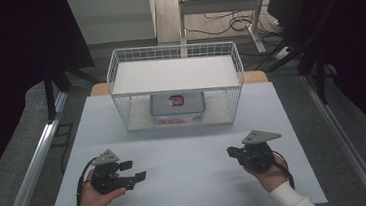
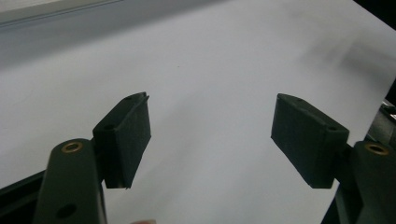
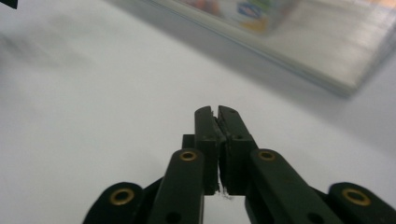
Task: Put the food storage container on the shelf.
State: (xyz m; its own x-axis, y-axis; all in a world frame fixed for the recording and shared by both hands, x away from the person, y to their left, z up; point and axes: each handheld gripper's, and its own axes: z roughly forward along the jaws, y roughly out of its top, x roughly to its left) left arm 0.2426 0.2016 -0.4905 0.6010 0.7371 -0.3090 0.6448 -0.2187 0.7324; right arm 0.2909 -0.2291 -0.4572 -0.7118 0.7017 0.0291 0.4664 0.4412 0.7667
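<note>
**Clear box parked on the rack's lower shelf, both tools empty**

The clear box (image 1: 177,107) with a colourful label sits on the lower shelf of the white wire rack (image 1: 176,86), under the rack's upper shelf and roughly centred between its side walls; its front faces the person, which would leave it reachable through the rack's open front. In the right gripper view its blurred edge (image 3: 261,18) lies ahead of the jaws.

Both tools sit on the person's side of the rack, well apart from it, above the white table (image 1: 188,183). The left gripper (image 1: 129,171) is off the rack's left corner, jaws spread wide with nothing between them, probably ready to take something broad. The right gripper (image 1: 231,152), off the rack's right corner, has its pads (image 3: 231,140) pressed almost together on nothing, so it carries no load.
</note>
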